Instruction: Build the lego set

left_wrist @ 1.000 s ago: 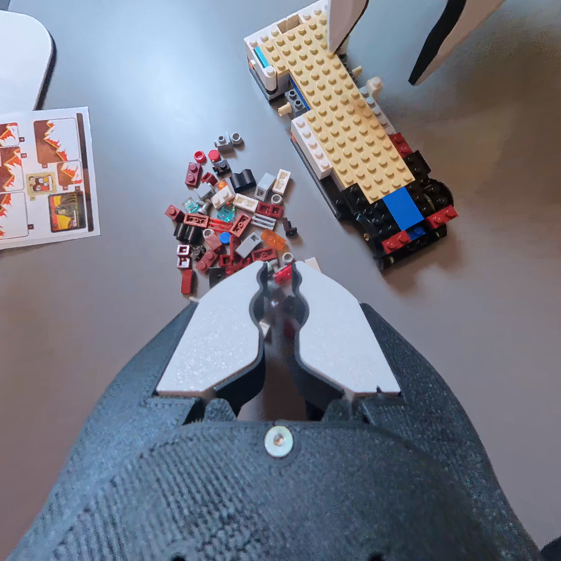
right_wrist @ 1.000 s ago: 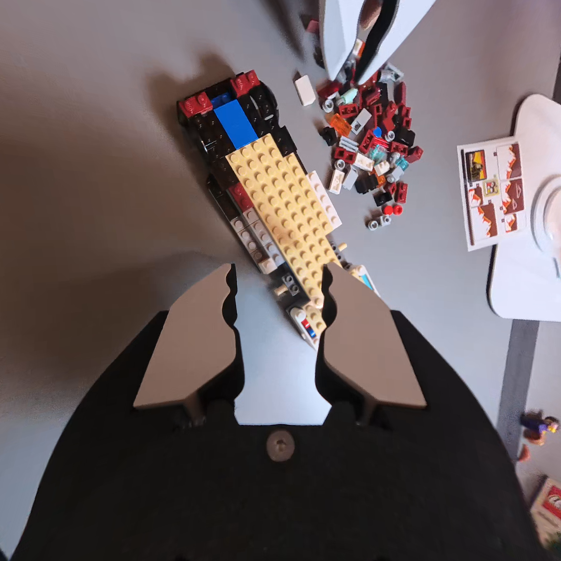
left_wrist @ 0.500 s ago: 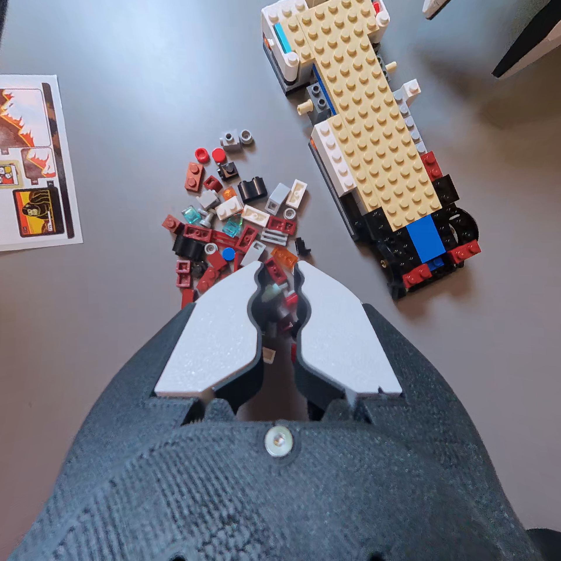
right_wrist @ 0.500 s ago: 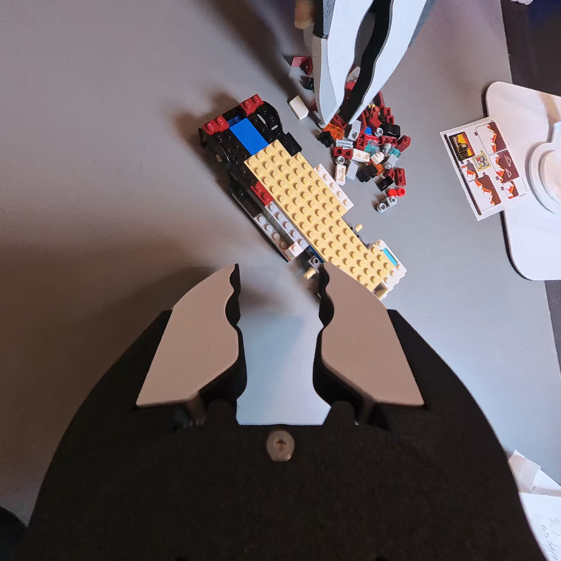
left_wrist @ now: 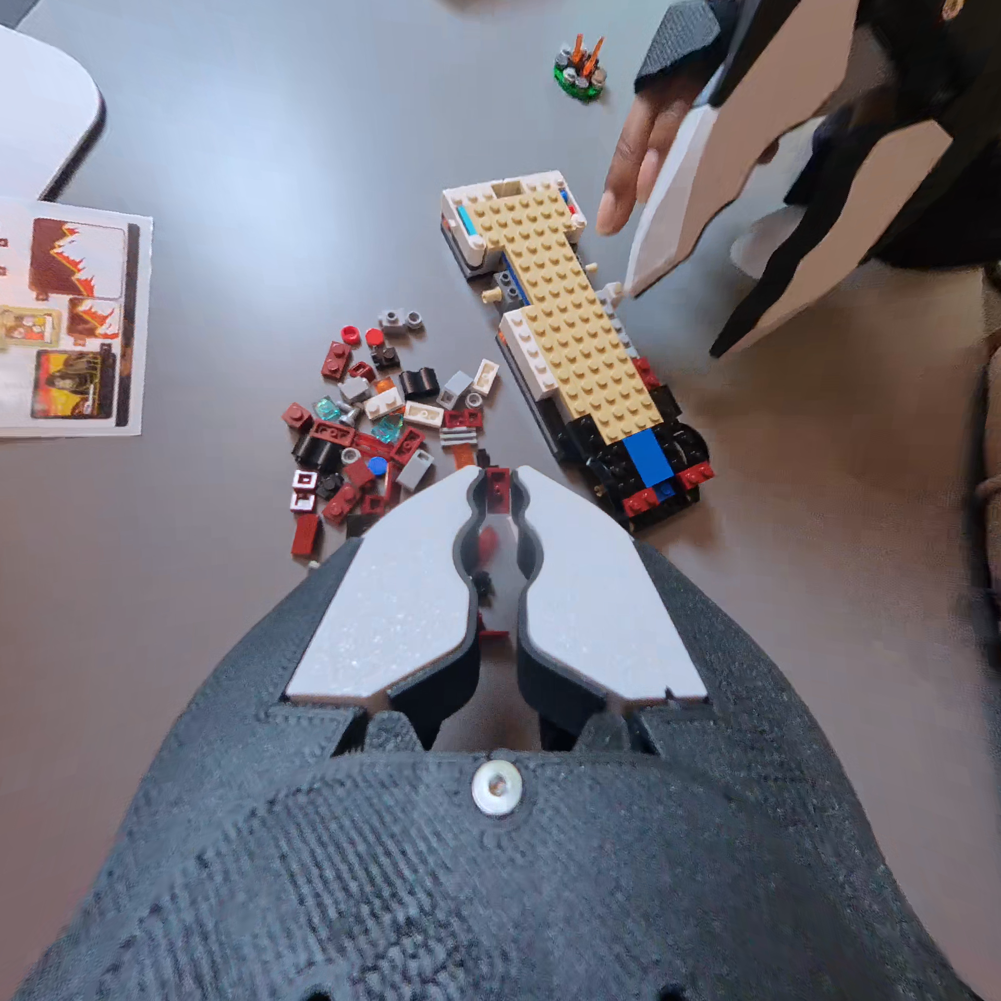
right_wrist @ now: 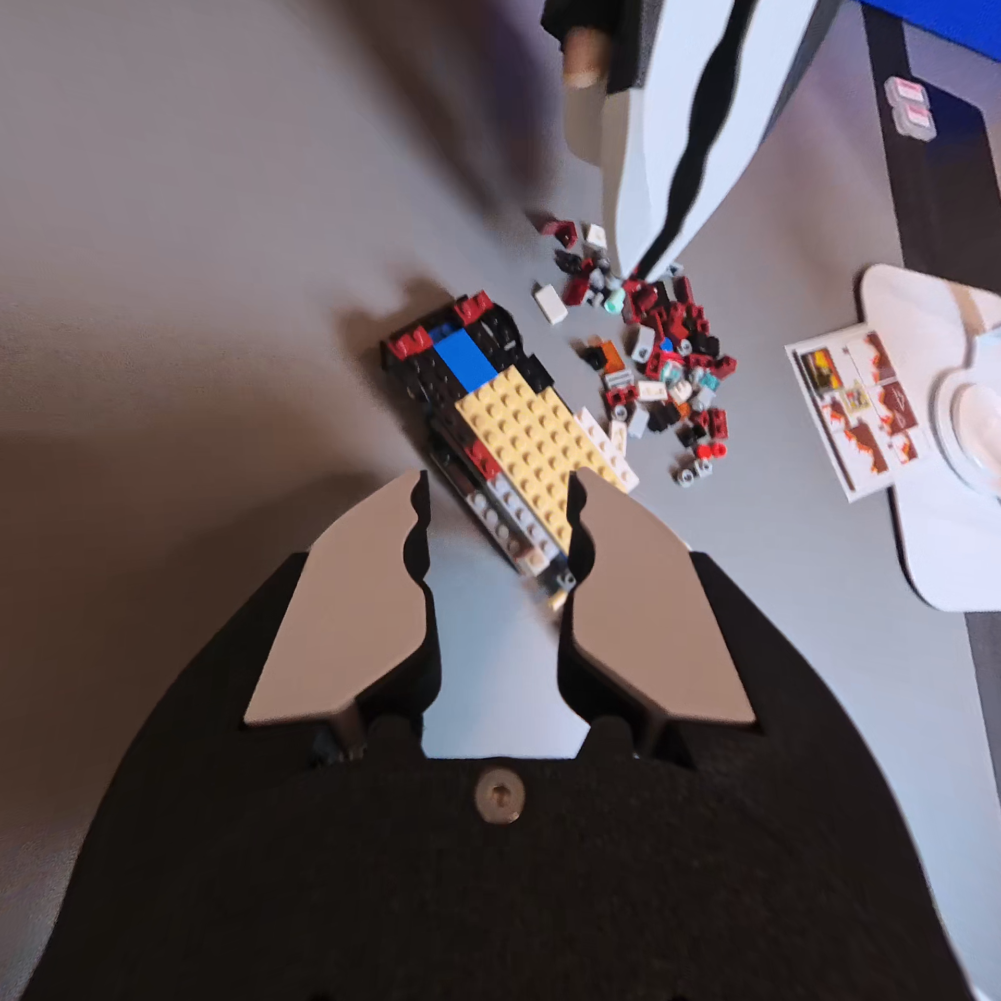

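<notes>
Pinching a small dark-red plate (left_wrist: 497, 490) between its fingertips, the left gripper (left_wrist: 497, 476) hangs just above the near edge of the loose brick pile (left_wrist: 387, 417); both pads press the plate's long sides, so its long axis runs straight out along the fingers. Lying to the right & ahead of that claw is the brick model (left_wrist: 569, 346), tan studded deck on top, black nose w/ blue stripe nearest the held plate, white tail farthest. The model's long axis slants away up-left. Opposite, the right gripper (right_wrist: 498, 487) has its jaws wide, nothing clamped; the model's white tail end (right_wrist: 533, 541) shows between its tips, contact can't be told. Right claw is nearer the tail, left nearer the nose. Beyond the pile lies a sticker sheet (left_wrist: 70, 319) on the grey table (left_wrist: 271, 162); a small green stand w/ orange flames (left_wrist: 579, 70) sits far off. No containers in view.
</notes>
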The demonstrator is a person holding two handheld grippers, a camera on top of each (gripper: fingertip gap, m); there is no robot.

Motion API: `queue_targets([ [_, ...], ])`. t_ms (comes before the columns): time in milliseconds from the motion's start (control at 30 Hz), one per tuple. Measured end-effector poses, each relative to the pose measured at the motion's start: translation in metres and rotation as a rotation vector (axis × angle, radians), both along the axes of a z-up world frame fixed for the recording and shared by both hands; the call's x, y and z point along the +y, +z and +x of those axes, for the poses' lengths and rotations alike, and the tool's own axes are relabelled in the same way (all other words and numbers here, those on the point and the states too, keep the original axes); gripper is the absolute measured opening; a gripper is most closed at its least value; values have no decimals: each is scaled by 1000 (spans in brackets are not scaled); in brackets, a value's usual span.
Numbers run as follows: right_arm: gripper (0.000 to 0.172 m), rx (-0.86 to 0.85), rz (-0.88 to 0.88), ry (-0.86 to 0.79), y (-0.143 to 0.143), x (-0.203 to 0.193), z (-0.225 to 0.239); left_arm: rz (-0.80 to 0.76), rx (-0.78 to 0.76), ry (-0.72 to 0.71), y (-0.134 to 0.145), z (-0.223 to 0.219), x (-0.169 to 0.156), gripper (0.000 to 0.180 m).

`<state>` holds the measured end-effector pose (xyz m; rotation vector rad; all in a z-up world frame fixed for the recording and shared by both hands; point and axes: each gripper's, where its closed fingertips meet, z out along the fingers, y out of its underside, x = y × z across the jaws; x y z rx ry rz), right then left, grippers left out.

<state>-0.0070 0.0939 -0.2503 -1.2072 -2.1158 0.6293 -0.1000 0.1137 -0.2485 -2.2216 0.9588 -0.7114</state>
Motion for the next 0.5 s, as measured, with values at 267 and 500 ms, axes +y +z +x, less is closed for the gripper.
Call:
queue_targets([
  [267, 51, -30, 36, 83, -1, -16, -33, 16, 132, 45, -24, -15, 5, 10],
  [500, 51, -54, 18, 70, -6, -17, -28, 31, 184, -4, -28, -16, 0, 18],
])
